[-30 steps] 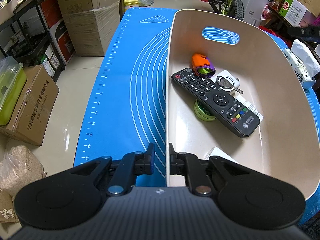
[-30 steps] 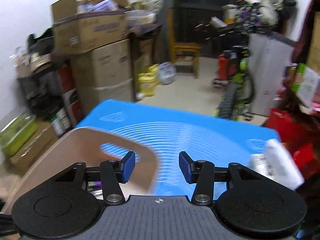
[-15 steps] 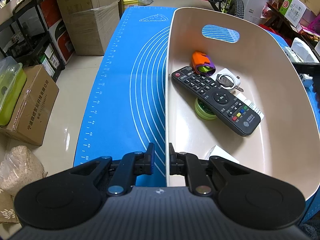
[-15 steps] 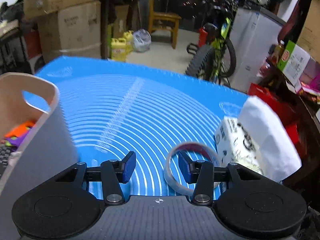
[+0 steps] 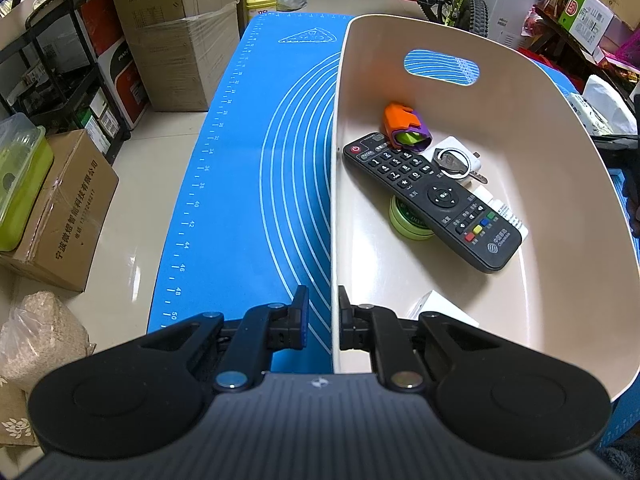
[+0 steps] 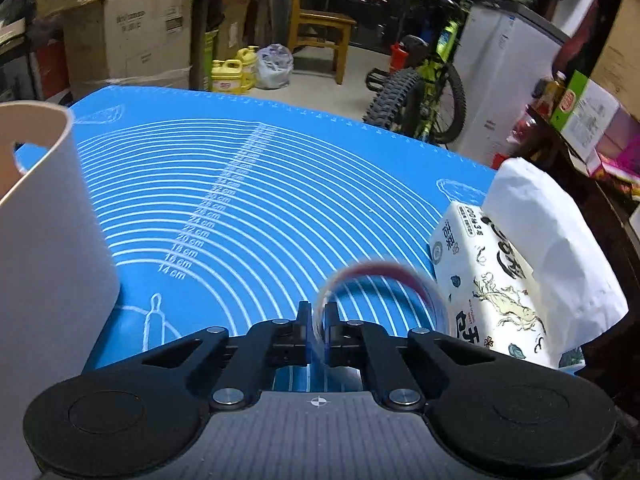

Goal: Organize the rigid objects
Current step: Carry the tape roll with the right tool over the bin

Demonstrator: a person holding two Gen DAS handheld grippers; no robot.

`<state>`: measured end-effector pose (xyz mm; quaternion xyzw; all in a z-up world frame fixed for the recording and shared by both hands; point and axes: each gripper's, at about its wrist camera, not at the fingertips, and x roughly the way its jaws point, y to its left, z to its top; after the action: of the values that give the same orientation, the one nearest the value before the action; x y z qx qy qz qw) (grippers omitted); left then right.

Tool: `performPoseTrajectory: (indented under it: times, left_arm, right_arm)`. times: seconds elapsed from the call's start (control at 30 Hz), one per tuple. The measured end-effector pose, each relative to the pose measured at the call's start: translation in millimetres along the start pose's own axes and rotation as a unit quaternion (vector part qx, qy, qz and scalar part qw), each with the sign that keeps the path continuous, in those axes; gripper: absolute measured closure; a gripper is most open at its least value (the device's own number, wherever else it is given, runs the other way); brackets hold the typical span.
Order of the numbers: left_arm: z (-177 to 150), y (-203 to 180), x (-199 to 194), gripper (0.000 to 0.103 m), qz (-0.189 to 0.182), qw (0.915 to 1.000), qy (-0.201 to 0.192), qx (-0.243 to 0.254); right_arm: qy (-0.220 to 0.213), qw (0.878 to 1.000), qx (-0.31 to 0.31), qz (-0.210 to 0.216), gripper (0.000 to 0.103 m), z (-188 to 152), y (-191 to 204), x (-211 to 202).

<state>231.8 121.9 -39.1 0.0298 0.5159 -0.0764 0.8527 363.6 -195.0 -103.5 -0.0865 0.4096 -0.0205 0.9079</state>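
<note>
My left gripper (image 5: 323,316) is shut on the near left rim of the beige bin (image 5: 568,184). The bin holds a black remote (image 5: 434,200), an orange and purple toy (image 5: 406,126), a green round tin (image 5: 408,222), a white charger with a key ring (image 5: 454,158) and a white box (image 5: 444,308). My right gripper (image 6: 317,320) is shut on the left edge of a clear tape ring (image 6: 380,274), blurred, just above the blue mat (image 6: 240,200). The bin's outer wall (image 6: 48,248) shows at the left of the right wrist view.
A tissue pack (image 6: 492,276) and a white bag (image 6: 552,248) lie right of the tape ring. Cardboard boxes (image 5: 160,20), a bicycle (image 6: 424,88), a wooden chair (image 6: 320,28) and yellow jugs (image 6: 232,70) stand on the floor around the table.
My right gripper swung right from the bin, came down over the tape ring and closed on its left edge. My left gripper stayed shut on the bin rim.
</note>
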Motion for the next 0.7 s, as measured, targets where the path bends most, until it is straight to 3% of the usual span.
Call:
performPoseTrajectory:
  times: [0.3, 0.47, 0.7]
  left_arm:
    - [-0.4, -0.2, 0.4, 0.087, 0.0, 1.0, 0.0, 0.001]
    - [-0.1, -0.6, 0.4, 0.087, 0.001, 1.0, 0.0, 0.001]
    - [0.9, -2.0, 0.8, 0.087, 0.005, 1.0, 0.001, 0.004]
  right_arm:
    - [-0.054, 0.998, -0.004, -0.007, 0.087, 0.9, 11.6, -44.7]
    - [-0.096, 0.995, -0.009, 0.023, 0.087, 14.3, 22.8, -89.8]
    - [-0.172, 0.981, -0.048, 0.08, 0.087, 38.7, 59.7, -159.4]
